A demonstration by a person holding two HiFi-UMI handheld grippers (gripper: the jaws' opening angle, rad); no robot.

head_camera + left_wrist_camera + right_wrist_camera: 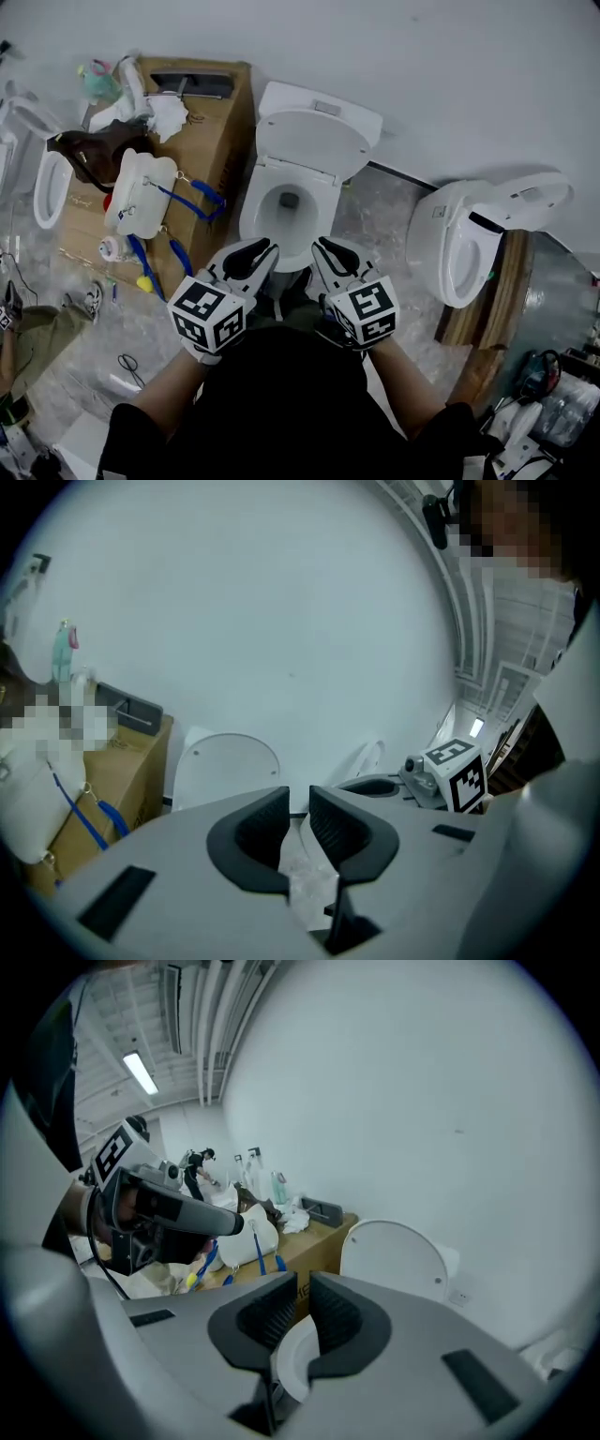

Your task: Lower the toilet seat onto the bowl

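**Seat's up, both grippers hanging back with nothing in them**

I'm standing by watching this one. The seat [311, 142] is standing upright, leaning back on the tank [323, 105], and the bowl [265, 204] is lying wide open under it. I can't tell whether a ring is folded up with the lid or already lying on the rim, so I'm just calling the raised piece the seat.

I reckon lowering it well is mostly about control. One hand-held gripper should be opening up and reaching over the bowl to the seat's free top edge. It should be pinching that edge near the middle, not at a corner. Then it's a matter of tipping the seat forward off the tank and holding on all the way down, so it's landing softly and not slamming. The other hand-held gripper should be keeping away from the rim so nothing's getting caught under it.

As for the pose, the person is holding both arms bent, forearms coming in from either side, with the two tools side by side close to the body above the bowl's near edge. Both are pointing forward and somewhat down at the toilet, marker cubes facing up.

- **Left hand-held gripper** [255, 255]: showing a narrow gap with nothing in it.
- **Right hand-held gripper** [330, 253]: all but pressed together, pinching nothing.

Neither is touching the seat.
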